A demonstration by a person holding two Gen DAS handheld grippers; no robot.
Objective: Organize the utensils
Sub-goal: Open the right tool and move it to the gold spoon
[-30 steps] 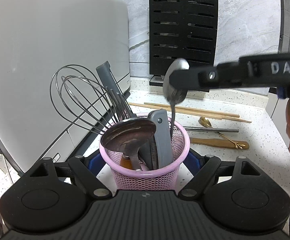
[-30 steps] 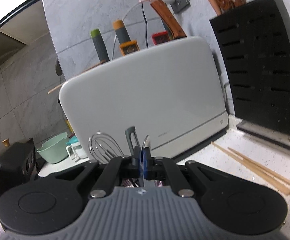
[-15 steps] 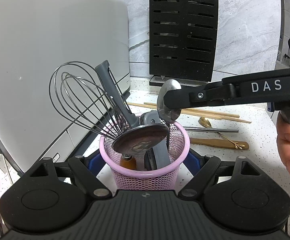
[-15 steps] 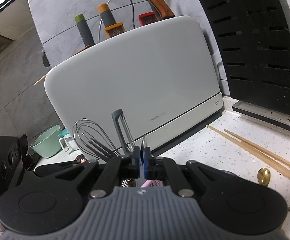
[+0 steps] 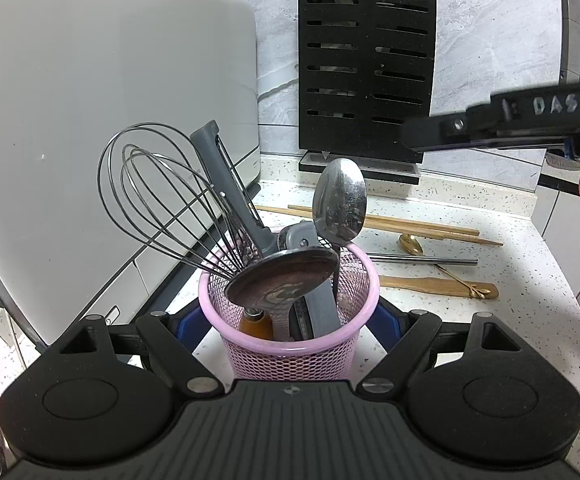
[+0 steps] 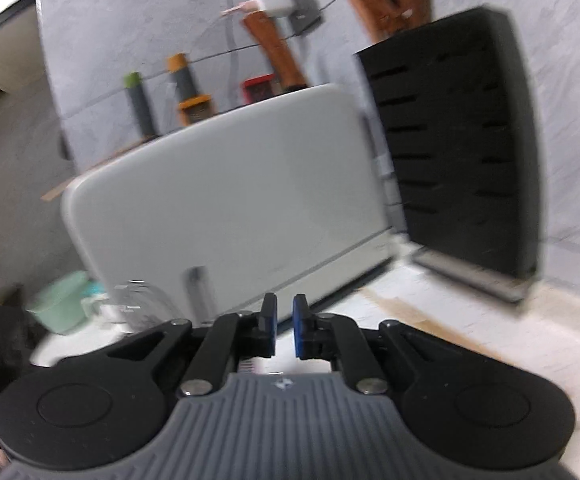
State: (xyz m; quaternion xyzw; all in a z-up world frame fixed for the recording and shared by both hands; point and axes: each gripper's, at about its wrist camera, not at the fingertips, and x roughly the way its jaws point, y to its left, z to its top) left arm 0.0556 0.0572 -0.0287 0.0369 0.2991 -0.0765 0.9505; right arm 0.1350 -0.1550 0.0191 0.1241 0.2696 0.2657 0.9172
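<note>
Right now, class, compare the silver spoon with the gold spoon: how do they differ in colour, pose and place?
The silver spoon stands nearly upright, bowl up, inside the pink mesh cup; the gold spoon lies flat on the speckled counter. The silver one has a larger-looking bowl and is dull grey metal, while the gold one is yellow with a thin handle. Both are spoons that no claw is touching.

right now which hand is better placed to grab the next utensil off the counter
Right. The right claw is open and empty, the spoon already in the pink basket. The left claw holds that basket steady. The chopsticks lie on the right claw's side.
</note>
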